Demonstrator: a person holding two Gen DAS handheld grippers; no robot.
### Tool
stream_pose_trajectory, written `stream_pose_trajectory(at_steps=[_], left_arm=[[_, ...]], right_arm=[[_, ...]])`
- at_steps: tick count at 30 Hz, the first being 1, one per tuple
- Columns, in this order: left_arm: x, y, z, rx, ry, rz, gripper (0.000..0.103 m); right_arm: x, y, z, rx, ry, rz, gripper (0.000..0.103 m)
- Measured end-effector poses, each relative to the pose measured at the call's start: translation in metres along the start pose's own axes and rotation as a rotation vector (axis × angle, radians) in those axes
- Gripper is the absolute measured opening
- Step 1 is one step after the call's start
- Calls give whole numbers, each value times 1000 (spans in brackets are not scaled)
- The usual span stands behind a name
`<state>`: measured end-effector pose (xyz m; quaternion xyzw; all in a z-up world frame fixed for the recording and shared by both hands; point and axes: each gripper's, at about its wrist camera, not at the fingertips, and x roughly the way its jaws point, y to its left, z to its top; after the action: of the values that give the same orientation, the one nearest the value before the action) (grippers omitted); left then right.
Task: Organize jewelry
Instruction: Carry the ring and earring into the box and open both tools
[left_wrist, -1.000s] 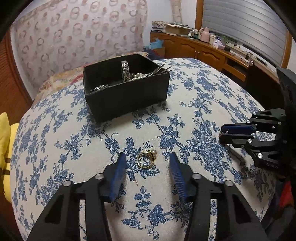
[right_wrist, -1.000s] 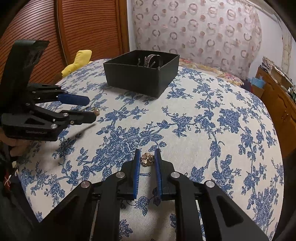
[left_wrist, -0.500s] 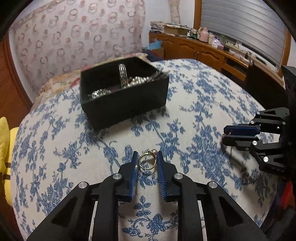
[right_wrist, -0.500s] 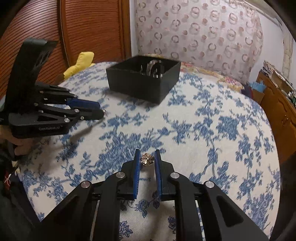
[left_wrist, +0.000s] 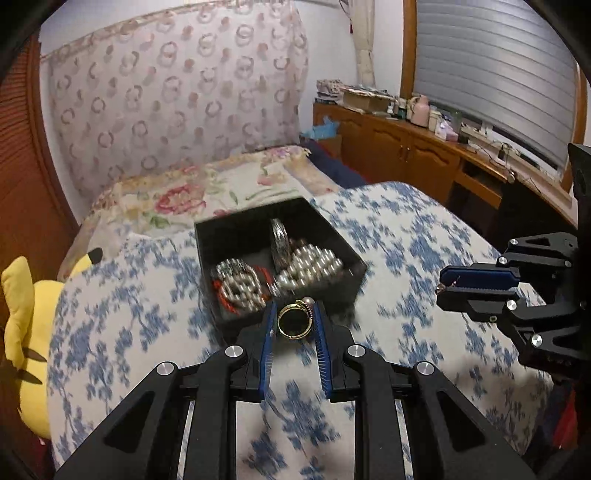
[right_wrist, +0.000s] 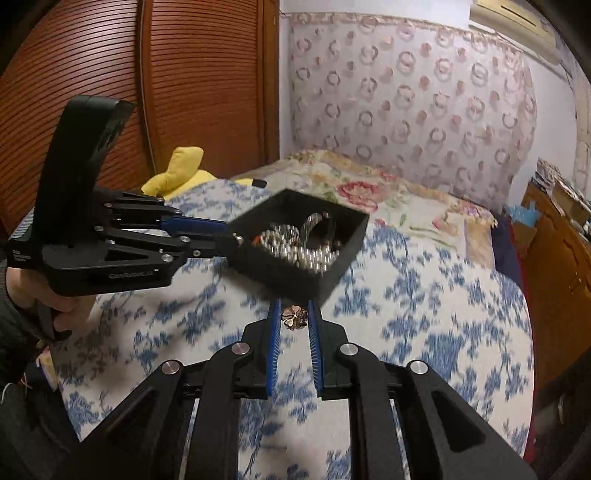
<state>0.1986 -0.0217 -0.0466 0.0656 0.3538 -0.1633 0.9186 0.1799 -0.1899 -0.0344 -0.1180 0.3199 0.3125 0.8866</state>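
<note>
A bedroom: a bed (left_wrist: 406, 229) under a blue-flowered white cover, a ring-patterned curtain (left_wrist: 177, 96) behind it, a wooden cabinet run (left_wrist: 399, 147) below a shuttered window, and a slatted wooden door (right_wrist: 92, 74) on the other side.

The left tool (left_wrist: 293, 325) is raised off the cover, its blue-padded fingers closed onto a gold ring with a pearl (left_wrist: 295, 320), which stands upright between the tips, the pearl toward the right finger. Directly ahead of those tips, and lower, sits the black box (left_wrist: 321, 225), open-topped; inside lie a heap of pearl beads (left_wrist: 310, 264), a silver-and-red bracelet (left_wrist: 238, 286) and an upright silver bangle (left_wrist: 279, 240). A yellow plush toy (left_wrist: 26, 325) lies far to the left of this tool.

The right tool (right_wrist: 293, 317) is also off the cover, closed to a narrow gap on a small gold flower-shaped piece (right_wrist: 294, 317) pinched between its tips. The box's near corner is just beyond and above those tips. In the right wrist view the left tool reaches in from the left, its tips at the box's left wall.
</note>
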Motion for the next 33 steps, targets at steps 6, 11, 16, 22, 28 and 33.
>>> stream_pose_trajectory(at_steps=[6, 11, 16, 22, 28, 33], left_arm=[[20, 20, 20, -31, -4, 20, 19], [40, 35, 35, -57, 4, 25, 19], [49, 45, 43, -77, -3, 34, 27], [47, 59, 41, -115, -29, 57, 58], [38, 72, 33, -150, -51, 95, 77], [22, 72, 22, -138, -66, 177, 93]], right_arm=[[24, -11, 27, -4, -15, 6, 17], [45, -22, 44, 10, -13, 17, 17], [64, -29, 57, 9, -2, 22, 17], [86, -37, 67, 15, 16, 9, 17], [96, -44, 75, 41, 18, 4, 28], [85, -44, 76, 69, -13, 1, 43]])
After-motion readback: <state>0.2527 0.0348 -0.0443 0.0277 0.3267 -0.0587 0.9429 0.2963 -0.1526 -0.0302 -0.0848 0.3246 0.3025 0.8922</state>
